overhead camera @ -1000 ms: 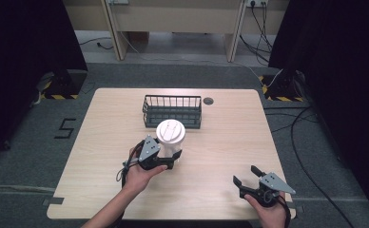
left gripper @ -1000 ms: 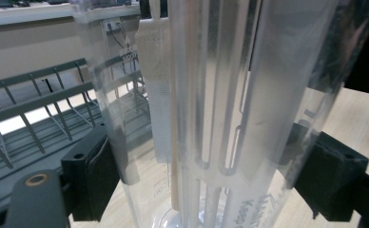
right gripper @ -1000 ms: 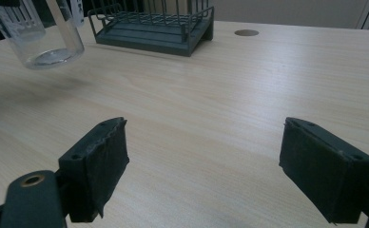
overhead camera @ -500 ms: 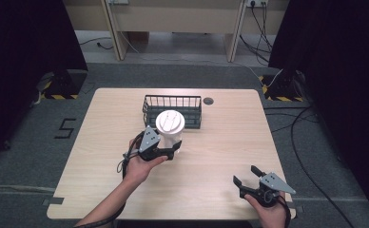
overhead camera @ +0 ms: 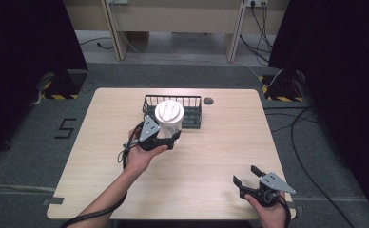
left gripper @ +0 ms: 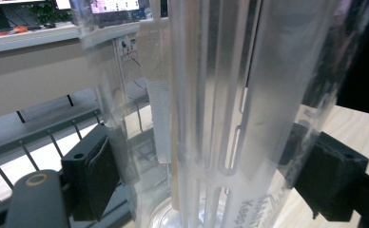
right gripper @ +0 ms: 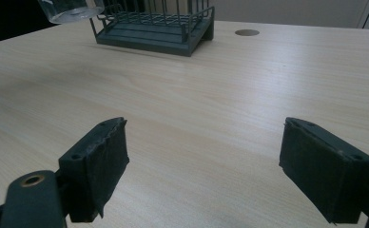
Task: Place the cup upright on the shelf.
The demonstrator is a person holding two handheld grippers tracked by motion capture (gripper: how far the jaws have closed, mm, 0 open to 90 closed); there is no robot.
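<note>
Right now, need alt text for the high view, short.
A person's left gripper holds a clear lidded cup above a wooden table, at the near edge of a black wire basket. The right gripper rests open near the front right corner.

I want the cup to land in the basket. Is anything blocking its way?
Nothing visible blocks it. The left gripper holds the clear cup just at the near wall of the wire basket, which looks empty inside. That near wall must still be cleared.

A "5" is marked on the floor (overhead camera: 66,128); the clear cup (left gripper: 230,118) reads "Keep".
</note>
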